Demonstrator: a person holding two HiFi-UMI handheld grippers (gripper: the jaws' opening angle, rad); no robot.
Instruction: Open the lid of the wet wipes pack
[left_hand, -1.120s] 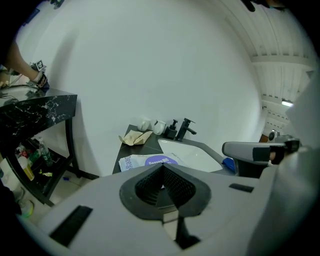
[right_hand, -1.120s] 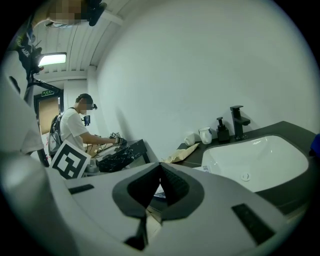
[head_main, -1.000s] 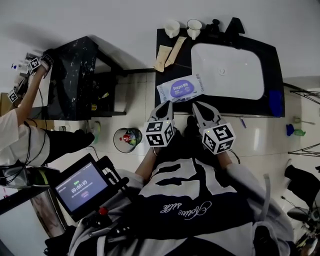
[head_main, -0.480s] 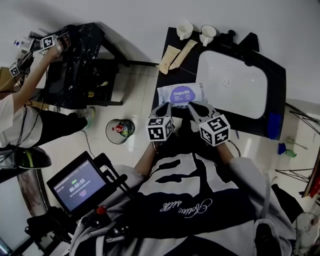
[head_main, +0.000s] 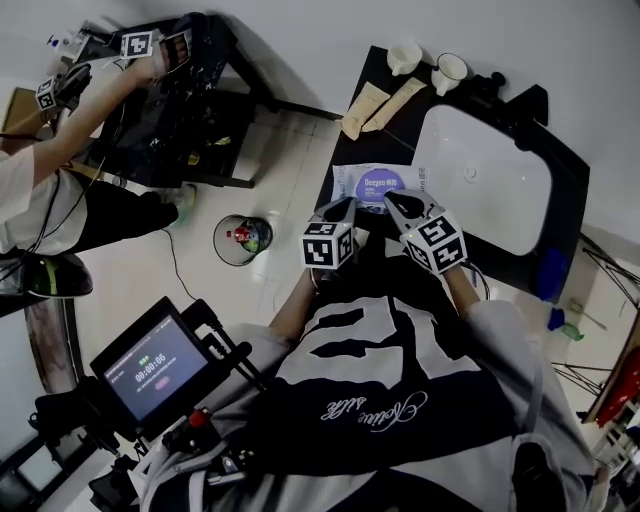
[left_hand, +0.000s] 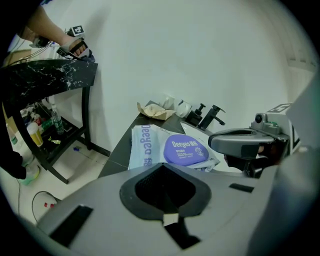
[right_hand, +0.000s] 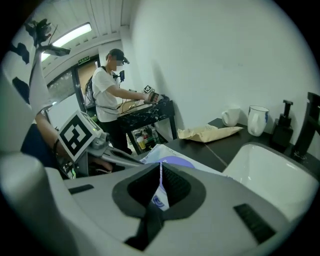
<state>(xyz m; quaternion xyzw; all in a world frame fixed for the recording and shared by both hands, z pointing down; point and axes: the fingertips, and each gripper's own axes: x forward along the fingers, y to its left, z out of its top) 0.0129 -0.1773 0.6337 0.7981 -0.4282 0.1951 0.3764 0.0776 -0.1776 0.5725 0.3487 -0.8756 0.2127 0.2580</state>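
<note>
While wipes pack (head_main: 381, 185) lies flat on dark counter (head_main: 352, 160) beside sink (head_main: 490, 190), purple lid (left_hand: 186, 149) down, both grippers hover at its near edge. Left gripper (left_hand: 164, 166) jaws pressed together, empty. Right gripper (right_hand: 160, 165) jaws nearly together, thin slit, empty.

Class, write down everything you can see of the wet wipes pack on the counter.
The pack is a soft white pouch of crinkled film with blue print. It lies flat on the dark counter, left of the sink. A round purple lid with white lettering sits on top and is shut. The left gripper and right gripper hover at its near edge; whether they touch it cannot be told.
</note>
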